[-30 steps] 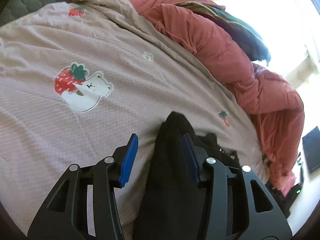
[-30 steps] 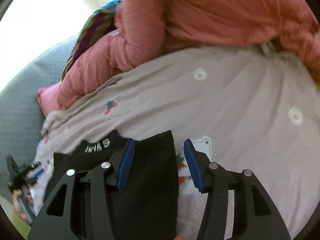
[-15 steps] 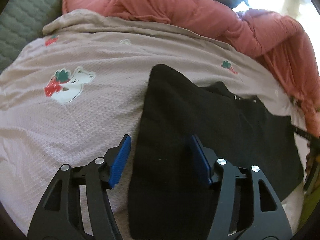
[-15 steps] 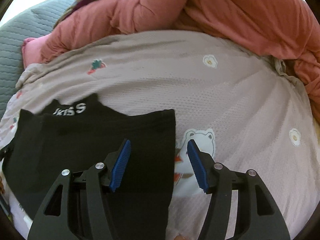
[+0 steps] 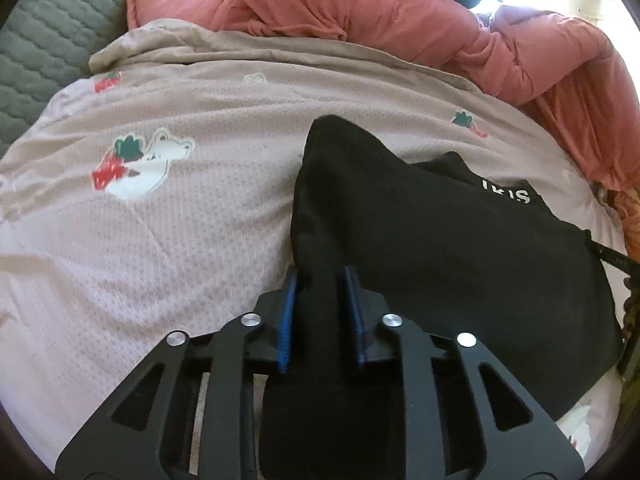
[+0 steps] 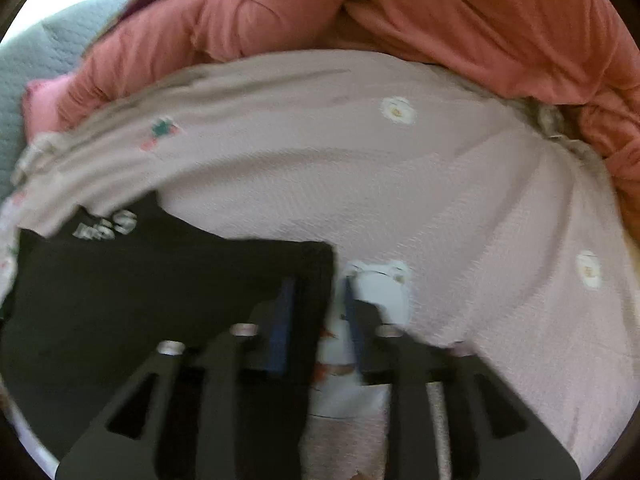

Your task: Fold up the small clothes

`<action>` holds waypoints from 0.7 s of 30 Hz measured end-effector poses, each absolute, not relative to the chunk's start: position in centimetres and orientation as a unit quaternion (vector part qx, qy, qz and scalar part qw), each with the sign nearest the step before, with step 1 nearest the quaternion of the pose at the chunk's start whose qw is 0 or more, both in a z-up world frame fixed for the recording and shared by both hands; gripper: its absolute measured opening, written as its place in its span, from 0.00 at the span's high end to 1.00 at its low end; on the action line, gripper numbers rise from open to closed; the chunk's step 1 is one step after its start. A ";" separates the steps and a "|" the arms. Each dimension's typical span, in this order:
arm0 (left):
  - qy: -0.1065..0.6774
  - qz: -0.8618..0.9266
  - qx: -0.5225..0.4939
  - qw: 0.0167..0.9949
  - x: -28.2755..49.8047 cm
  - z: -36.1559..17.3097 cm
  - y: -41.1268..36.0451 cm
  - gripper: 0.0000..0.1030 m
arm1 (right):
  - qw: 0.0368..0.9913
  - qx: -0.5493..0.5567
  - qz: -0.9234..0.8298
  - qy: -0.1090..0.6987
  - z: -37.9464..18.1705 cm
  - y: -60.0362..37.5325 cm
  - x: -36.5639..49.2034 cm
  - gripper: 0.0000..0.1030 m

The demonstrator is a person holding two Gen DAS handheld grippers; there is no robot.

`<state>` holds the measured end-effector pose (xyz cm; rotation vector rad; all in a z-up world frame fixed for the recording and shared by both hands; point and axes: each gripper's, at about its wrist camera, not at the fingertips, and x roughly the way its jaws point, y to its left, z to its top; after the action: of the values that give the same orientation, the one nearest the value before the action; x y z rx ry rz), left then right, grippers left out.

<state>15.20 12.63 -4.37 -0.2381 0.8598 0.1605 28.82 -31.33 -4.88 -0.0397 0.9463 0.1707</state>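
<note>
A small black garment [image 5: 440, 240] with white lettering lies spread on a pink bedsheet [image 5: 160, 220]. My left gripper [image 5: 320, 284] is shut on the garment's left edge; black cloth bunches between the blue pads. In the blurred right wrist view the same black garment [image 6: 160, 292] fills the lower left. My right gripper [image 6: 316, 296] has its jaws narrowed around the garment's right edge, with black cloth and sheet between the pads.
A rumpled salmon-pink duvet [image 5: 400, 16] runs along the far side of the bed, also in the right wrist view [image 6: 440, 20]. A grey-green quilted cover [image 5: 48, 32] lies at the far left. The sheet has bear and strawberry prints [image 5: 136, 164].
Both grippers went from wide open over the garment's two edges to closed on them. The garment now lies spread out, where a second ago it hung bunched.
</note>
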 end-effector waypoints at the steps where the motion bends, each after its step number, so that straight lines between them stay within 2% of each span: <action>1: 0.416 0.078 -0.115 0.899 15.0 -4.3 12.7 0.80 | 0.888 -0.015 0.080 0.453 -4.6 -31.5 28.5 0.65; 4: 0.414 0.079 -0.112 0.900 14.3 -3.8 12.6 0.77 | 0.894 -0.008 0.082 0.441 -3.3 -31.8 27.0 0.61; 6: 0.411 0.079 -0.113 0.901 13.9 -3.4 12.4 0.75 | 0.901 -0.009 0.090 0.424 -2.3 -31.7 25.6 0.51; 7: 0.411 0.078 -0.113 0.901 13.6 -3.3 12.2 0.74 | 0.904 -0.011 0.100 0.415 -1.6 -31.4 24.6 0.49; 14: 0.410 0.074 -0.111 0.902 12.4 -2.4 11.5 0.67 | 0.907 -0.035 0.167 0.386 0.6 -28.5 20.0 0.48; 21: 0.408 0.062 -0.102 0.905 11.2 -1.5 10.7 0.66 | 0.892 -0.076 0.219 0.389 0.6 -24.7 17.0 0.47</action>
<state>11.19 10.69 -1.47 -0.2109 0.8423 0.1272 16.98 -24.73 0.60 -0.1584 0.8063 0.4542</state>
